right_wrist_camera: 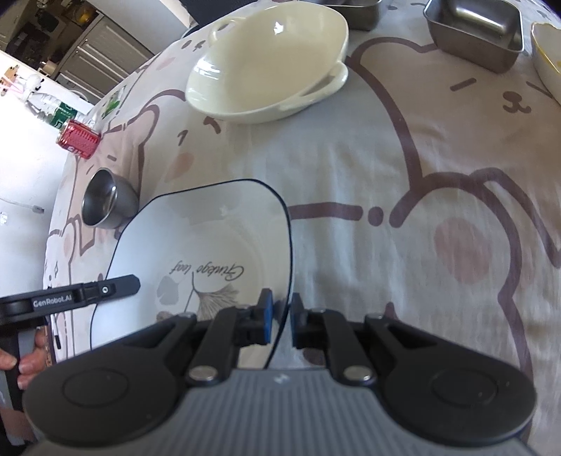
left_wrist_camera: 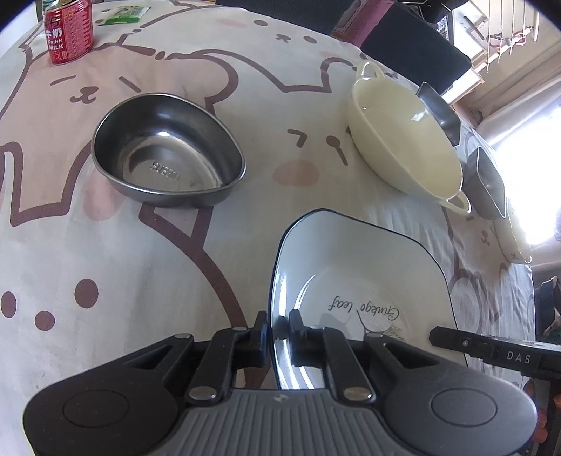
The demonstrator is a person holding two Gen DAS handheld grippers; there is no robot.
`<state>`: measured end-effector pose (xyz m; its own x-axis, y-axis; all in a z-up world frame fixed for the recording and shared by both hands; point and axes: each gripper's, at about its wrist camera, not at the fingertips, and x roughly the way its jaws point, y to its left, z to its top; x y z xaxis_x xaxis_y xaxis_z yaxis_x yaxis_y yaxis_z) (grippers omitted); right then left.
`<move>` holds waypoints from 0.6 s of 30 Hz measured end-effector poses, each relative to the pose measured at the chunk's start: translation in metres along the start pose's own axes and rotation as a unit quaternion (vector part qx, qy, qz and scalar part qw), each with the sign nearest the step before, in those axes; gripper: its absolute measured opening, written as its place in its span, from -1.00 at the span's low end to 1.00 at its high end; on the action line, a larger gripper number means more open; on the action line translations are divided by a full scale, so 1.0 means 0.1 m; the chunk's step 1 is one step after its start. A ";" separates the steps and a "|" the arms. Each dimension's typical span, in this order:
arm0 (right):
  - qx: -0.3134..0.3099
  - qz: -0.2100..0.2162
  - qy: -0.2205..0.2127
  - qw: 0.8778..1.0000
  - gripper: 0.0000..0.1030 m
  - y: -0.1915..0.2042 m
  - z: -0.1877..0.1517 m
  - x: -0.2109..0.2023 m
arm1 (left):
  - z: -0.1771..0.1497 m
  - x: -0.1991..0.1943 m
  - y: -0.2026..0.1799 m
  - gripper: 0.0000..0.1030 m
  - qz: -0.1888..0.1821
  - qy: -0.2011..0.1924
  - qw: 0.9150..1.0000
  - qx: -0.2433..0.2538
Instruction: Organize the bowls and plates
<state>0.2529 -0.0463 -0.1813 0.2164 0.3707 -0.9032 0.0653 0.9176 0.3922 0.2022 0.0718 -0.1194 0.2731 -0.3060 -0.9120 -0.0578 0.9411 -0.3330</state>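
Gripping the white plate (left_wrist_camera: pixel 354 266) from two sides, I have my left claw (left_wrist_camera: pixel 278 336) clamped on its left rim and my right claw (right_wrist_camera: pixel 280 319) clamped on its right rim. It lies on the cartoon-print cloth (left_wrist_camera: pixel 105 280) over the worktop, directly ahead of both claws. Beyond my left claw, ahead and to its left, sits a steel bowl (left_wrist_camera: pixel 168 151); ahead and to its right is a cream two-handled dish (left_wrist_camera: pixel 403 136). Farther right of that stand steel square tins (left_wrist_camera: pixel 485 182). A red milk can (left_wrist_camera: pixel 68 31) stands far off, ahead-left.
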 end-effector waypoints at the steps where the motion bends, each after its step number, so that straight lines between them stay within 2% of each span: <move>1: 0.000 -0.001 0.000 1.000 -0.76 0.01 0.00 0.00 | 0.00 0.01 0.00 -0.74 0.001 0.001 1.000 -0.001; 12: 0.006 -0.007 -0.009 1.000 -0.76 -0.03 0.03 -0.05 | 0.02 0.07 -0.05 -0.70 0.003 0.004 1.000 0.001; 18: -0.004 -0.016 0.001 1.000 -0.76 0.01 0.02 -0.01 | 0.02 0.13 -0.09 -0.63 0.019 0.014 1.000 0.013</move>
<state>0.2546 -0.0457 -0.1796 0.2134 0.3420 -0.9152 0.0639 0.9299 0.3623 0.2085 0.0596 -0.1275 0.2441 -0.2729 -0.9306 -0.0425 0.9557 -0.2914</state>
